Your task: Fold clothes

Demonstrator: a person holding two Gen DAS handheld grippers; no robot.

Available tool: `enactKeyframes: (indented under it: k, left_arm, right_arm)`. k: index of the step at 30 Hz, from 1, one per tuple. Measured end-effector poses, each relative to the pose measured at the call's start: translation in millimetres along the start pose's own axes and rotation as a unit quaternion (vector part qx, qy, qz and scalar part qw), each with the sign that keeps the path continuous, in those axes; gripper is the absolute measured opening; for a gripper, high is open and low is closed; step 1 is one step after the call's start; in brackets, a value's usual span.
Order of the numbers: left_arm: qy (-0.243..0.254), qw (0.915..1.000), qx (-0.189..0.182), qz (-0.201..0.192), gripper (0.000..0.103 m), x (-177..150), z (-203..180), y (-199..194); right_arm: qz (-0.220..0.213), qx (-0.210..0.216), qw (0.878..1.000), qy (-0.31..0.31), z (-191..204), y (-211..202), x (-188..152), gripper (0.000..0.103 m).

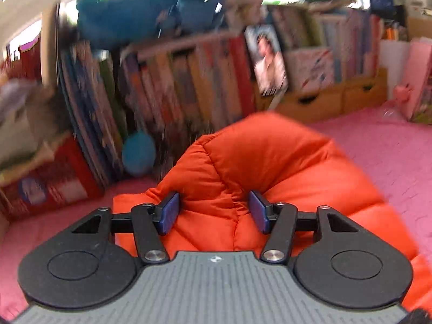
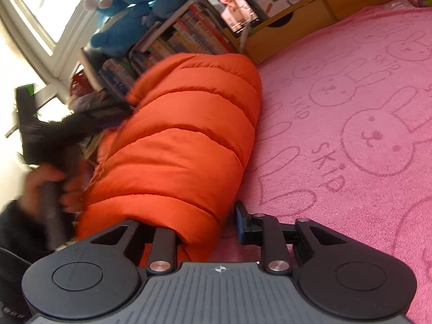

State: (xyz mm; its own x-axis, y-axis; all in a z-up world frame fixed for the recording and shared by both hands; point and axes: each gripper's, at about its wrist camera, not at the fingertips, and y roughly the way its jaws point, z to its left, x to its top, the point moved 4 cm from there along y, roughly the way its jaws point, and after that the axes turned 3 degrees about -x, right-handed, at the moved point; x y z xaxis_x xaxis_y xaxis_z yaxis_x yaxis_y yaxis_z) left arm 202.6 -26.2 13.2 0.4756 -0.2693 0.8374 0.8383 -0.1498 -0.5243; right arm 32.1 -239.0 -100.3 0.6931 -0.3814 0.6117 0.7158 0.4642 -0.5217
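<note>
Left wrist view: left gripper [image 1: 214, 210] has its jaws spread wide. The blue pads [image 1: 170, 212] sit on either side of a bunched ridge of the orange quilted puffer jacket [image 1: 259, 167]; fabric lies between them, not pinched. The frame is blurred, especially the background.

The jacket lies on the pink plush blanket with rabbit outlines and "SKIP" lettering [image 2: 364, 113]. In the right wrist view it forms a rolled, puffy mound [image 2: 183, 140], the far end close to the bookshelf.

Right wrist view: right gripper [image 2: 210, 226] is at the near end of the jacket. Only one blue pad [image 2: 239, 222] is visible, just beside the jacket's edge. The other finger is hidden under the orange fabric, with the jacket's end lying between them. Jaws look wide; whether they press the cloth I cannot tell.

At left of the same view, a blurred bare hand [image 2: 51, 186] holds a grey handle beside the jacket.

Background: rows of upright books on a shelf [image 1: 172, 81], blue plush toys [image 2: 129, 13] on top, a phone showing a woman's portrait [image 2: 235, 8] leaning against yellow wooden drawers [image 2: 291, 27].
</note>
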Motion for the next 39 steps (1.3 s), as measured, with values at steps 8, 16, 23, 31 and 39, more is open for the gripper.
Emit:
enactKeyframes:
  k: [8,16,23,31,39]
  left_arm:
    - [0.001,0.9992,-0.013,0.039,0.057,-16.9,0.9,19.0]
    - [-0.015,0.9988,-0.032,0.033,0.056,-20.2,5.6,22.6]
    - [-0.023,0.9988,-0.037,0.021,0.056,-23.4,5.8,20.8]
    - [-0.031,0.9986,-0.042,0.015,0.056,-24.4,7.0,19.4]
    - [-0.039,0.9985,-0.04,-0.001,0.056,-28.3,8.9,16.2]
  right_arm:
    - [0.012,0.019,1.0,-0.015,2.1,-1.6,1.4,0.036]
    - [0.013,0.098,0.993,-0.07,4.9,-52.2,4.9,0.093]
    - [-0.099,0.006,0.976,-0.192,39.2,-59.1,49.7,0.09]
    - [-0.13,-0.085,0.94,-0.303,74.6,53.8,93.4,0.061]
    - [-0.091,-0.093,0.919,-0.372,72.4,158.2,95.6,0.066]
